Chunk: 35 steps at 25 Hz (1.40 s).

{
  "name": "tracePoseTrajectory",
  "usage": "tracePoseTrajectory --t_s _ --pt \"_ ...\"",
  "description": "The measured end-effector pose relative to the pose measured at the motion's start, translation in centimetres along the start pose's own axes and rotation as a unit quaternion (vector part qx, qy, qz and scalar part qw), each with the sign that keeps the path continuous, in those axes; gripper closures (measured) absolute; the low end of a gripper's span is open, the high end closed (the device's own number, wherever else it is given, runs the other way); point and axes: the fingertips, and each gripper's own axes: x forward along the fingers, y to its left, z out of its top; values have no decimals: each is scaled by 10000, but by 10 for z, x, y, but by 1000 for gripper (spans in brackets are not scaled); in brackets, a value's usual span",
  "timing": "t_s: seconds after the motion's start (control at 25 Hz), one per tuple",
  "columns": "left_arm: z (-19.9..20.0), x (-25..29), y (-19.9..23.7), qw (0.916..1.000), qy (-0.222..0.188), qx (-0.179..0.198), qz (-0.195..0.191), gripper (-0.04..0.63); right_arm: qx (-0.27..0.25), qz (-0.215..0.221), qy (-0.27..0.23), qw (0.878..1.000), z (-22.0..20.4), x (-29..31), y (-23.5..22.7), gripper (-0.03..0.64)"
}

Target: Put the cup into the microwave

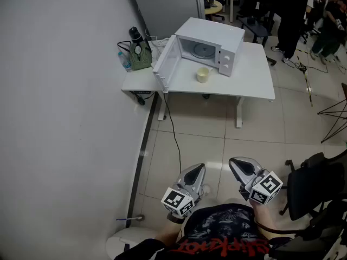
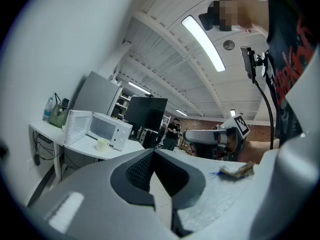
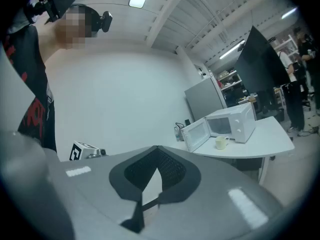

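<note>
A pale yellow cup [image 1: 203, 75] stands on the white table [image 1: 255, 75], just in front of the white microwave [image 1: 211, 45]. The microwave's door [image 1: 166, 64] is swung wide open to the left. Both grippers are far from the table, low and close to the person's body. My left gripper [image 1: 199, 168] and right gripper [image 1: 235, 162] both point toward the table with jaws together and nothing between them. The left gripper view shows the cup [image 2: 102, 144] and microwave [image 2: 102, 129] small at the left. In the right gripper view the cup [image 3: 220, 143] sits by the microwave [image 3: 232, 124].
A green bag [image 1: 140, 57], a black bottle [image 1: 134, 34] and a plastic bottle [image 1: 124, 62] stand at the table's left end. A cable [image 1: 173, 131] trails down to the tiled floor. A grey wall runs along the left. A black chair [image 1: 317, 186] is at my right.
</note>
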Motion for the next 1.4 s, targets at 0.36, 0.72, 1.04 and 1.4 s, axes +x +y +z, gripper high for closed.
tracePoseTrajectory --t_s 0.36,0.72,1.04,1.4 --pt "-19 28 -16 9995 258 11 -185 592 29 -201 -199 9996 7 -20 -20 617" --pt "-20 82 -51 9975 554 418 106 592 305 101 -543 9980 17 -63 -77 617" --pt "-31 166 -108 9908 565 469 1138 592 138 927 -553 9941 47 -120 -145 617" --pt "-44 216 -146 9832 647 430 1650 592 389 1389 -412 9887 46 -142 -200 617"
